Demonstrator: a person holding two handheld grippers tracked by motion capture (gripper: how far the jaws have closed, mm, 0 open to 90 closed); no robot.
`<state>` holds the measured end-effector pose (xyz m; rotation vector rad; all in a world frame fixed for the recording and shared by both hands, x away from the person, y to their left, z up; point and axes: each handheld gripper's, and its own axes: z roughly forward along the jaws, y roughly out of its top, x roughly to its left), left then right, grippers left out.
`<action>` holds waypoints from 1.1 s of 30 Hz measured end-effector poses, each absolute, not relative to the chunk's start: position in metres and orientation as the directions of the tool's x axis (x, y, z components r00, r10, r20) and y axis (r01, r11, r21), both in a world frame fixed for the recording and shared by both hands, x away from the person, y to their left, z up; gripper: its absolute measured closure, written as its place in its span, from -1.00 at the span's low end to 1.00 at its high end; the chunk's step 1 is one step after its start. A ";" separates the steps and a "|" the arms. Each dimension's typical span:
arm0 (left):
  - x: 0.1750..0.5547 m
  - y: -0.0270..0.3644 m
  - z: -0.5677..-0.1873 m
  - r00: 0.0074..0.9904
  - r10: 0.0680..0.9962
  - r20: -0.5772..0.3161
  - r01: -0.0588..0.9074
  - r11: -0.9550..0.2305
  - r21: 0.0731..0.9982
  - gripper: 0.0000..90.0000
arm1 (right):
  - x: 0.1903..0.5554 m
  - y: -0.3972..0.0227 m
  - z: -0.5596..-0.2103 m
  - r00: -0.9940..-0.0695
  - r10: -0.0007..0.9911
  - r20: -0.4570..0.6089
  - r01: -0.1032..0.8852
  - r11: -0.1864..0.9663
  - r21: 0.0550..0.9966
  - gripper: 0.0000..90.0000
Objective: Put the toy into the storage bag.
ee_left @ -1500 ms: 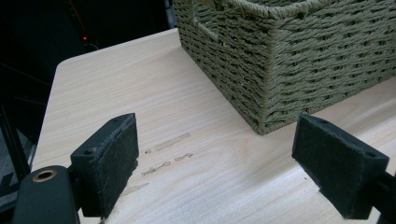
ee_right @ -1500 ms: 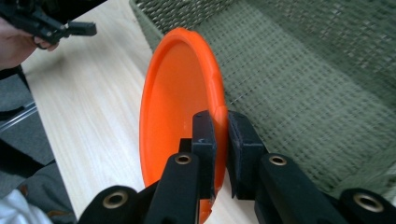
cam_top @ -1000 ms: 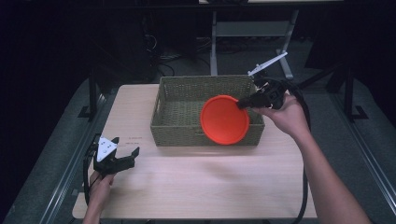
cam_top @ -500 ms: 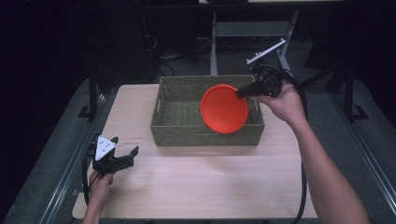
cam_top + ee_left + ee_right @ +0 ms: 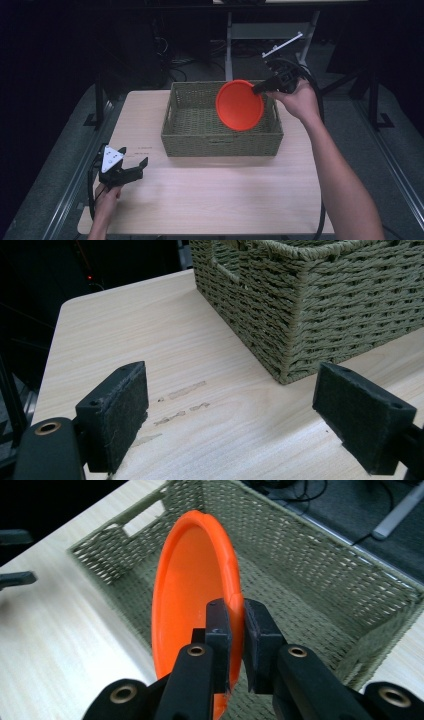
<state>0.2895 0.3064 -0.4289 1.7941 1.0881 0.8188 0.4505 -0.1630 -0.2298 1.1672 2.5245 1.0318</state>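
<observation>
**Orange plate clamped on edge above the basket**

Nearest the person, at the bench's near left corner, the left gripper [image 5: 131, 169] rested low on the pale wooden bench [image 5: 225, 195] with its jaws spread wide apart and nothing between them. In the left gripper view its two black pads [image 5: 122, 412] framed bare wood, and the near left corner of the woven olive-green rectangular basket [image 5: 320, 305] stood beyond them, well apart from both pads.

Farther back, that basket [image 5: 220, 137] sat toward the far edge of the bench, about midway along it. Over its right half hung the round orange plastic plate [image 5: 239, 105], tipped up almost on edge and clear of the basket floor.

At the basket's far right corner the right gripper [image 5: 261, 89] was clamped on the plate's rim, reaching in from the right. The right gripper view showed the jaws drawn together on the plate's edge [image 5: 197, 595], one pad on the hollow face and the other on the back, with the plate rising straight ahead of the right gripper [image 5: 236, 630] and the basket's interior behind it.
</observation>
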 end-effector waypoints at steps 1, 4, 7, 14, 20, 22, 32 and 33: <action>0.289 0.306 -0.429 0.403 0.910 0.097 0.345 -0.250 0.905 -0.69 | 0.452 -0.163 -0.231 -0.675 0.727 0.126 0.607 0.450 0.655 0.83; 0.289 0.306 -0.429 0.406 0.909 0.097 0.344 -0.250 0.905 -0.69 | 0.457 -0.163 -0.234 -0.667 0.734 0.130 0.615 0.443 0.652 0.83; 0.289 0.307 -0.429 0.404 0.910 0.089 0.351 -0.244 0.904 -0.69 | 0.463 -0.162 -0.239 -0.648 0.753 0.118 0.625 0.436 0.648 0.83; 0.288 0.308 -0.428 0.409 0.908 0.090 0.347 -0.247 0.905 -0.69 | 0.475 -0.161 -0.251 -0.639 0.753 0.156 0.645 0.414 0.642 0.82; 0.288 0.310 -0.428 0.405 0.910 0.088 0.346 -0.241 0.907 -0.69 | 0.487 -0.158 -0.274 -0.618 0.760 0.202 0.677 0.383 0.629 0.82; 0.288 0.310 -0.427 0.406 0.910 0.080 0.343 -0.234 0.910 -0.69 | 0.488 -0.158 -0.276 -0.614 0.761 0.209 0.682 0.378 0.627 0.82; 0.287 0.310 -0.427 0.405 0.911 0.075 0.344 -0.228 0.911 -0.69 | 0.497 -0.158 -0.303 -0.586 0.765 0.267 0.717 0.336 0.610 0.82; 0.287 0.310 -0.427 0.405 0.911 0.075 0.344 -0.228 0.911 -0.69 | 0.497 -0.157 -0.305 -0.579 0.768 0.273 0.725 0.332 0.603 0.82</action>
